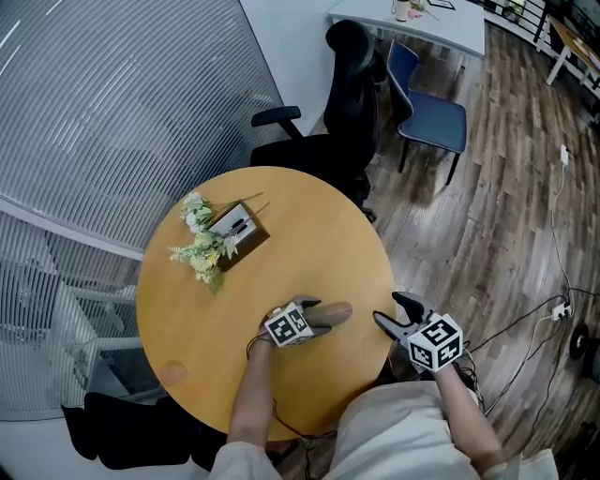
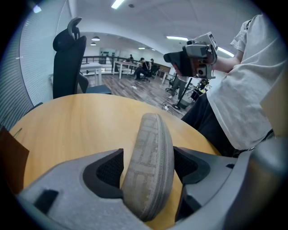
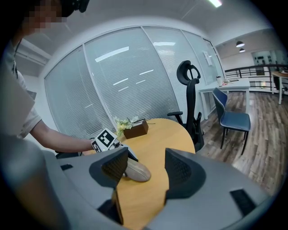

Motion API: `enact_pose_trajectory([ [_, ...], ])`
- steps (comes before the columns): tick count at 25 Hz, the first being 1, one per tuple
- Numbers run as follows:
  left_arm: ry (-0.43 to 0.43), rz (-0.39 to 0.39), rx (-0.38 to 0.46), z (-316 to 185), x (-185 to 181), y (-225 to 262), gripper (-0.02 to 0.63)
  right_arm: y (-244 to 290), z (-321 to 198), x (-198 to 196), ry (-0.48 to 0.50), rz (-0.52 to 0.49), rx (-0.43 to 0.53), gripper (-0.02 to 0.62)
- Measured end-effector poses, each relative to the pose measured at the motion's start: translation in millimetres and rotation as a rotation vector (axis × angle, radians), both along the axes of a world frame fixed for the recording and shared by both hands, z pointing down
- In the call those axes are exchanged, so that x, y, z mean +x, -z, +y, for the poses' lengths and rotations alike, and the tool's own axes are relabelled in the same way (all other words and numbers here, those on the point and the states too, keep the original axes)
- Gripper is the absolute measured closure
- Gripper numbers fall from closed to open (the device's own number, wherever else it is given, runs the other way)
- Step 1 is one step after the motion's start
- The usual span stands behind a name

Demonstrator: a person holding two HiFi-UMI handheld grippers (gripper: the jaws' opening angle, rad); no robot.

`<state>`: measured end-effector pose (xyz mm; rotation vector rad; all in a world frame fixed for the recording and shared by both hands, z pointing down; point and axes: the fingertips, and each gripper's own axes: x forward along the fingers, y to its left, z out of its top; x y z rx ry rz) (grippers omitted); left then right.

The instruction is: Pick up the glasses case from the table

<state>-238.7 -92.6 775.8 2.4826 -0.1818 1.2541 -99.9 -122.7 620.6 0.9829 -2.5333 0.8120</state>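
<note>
A grey-brown fabric glasses case (image 1: 337, 312) lies near the front edge of the round wooden table (image 1: 187, 309). My left gripper (image 1: 314, 317) reaches down over its near end. In the left gripper view the case (image 2: 148, 152) fills the space between the two dark pads; a thin strip of table shows beside the right pad, and the jaws stand wide. My right gripper (image 1: 389, 309) hovers open at the table's right front rim with nothing between its jaws. In the right gripper view the case (image 3: 137, 171) lies beyond the jaws, under the left gripper's marker cube.
A wooden box (image 1: 239, 230) with white and yellow flowers stands at the table's far left. A black office chair (image 1: 337, 112) is behind the table, a blue chair (image 1: 431, 117) and a white desk (image 1: 422, 23) farther back. Glass walls with blinds run along the left.
</note>
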Motion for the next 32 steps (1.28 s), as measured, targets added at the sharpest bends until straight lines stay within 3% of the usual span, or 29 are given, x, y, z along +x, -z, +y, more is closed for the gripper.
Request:
enact_pose_trajectory([
  [5, 0.069, -0.012, 0.010, 0, 3, 5, 0.279, 3, 3, 1, 0.004, -0.014, 0.005, 0.347],
  [10, 0.339, 0.057, 0.049, -25, -3, 13, 0.293, 7, 7, 4, 0.019, -0.022, 0.012, 0.347],
  [14, 0.511, 0.085, 0.063, -37, -9, 21, 0.347, 8, 9, 8, 0.031, -0.027, 0.010, 0.347],
  [23, 0.654, 0.041, 0.070, -27, -2, 20, 0.350, 18, 8, 12, 0.075, -0.050, 0.019, 0.347],
  [32, 0.825, 0.081, 0.134, -21, 2, 32, 0.351, 19, 16, 14, 0.136, -0.062, 0.013, 0.347],
])
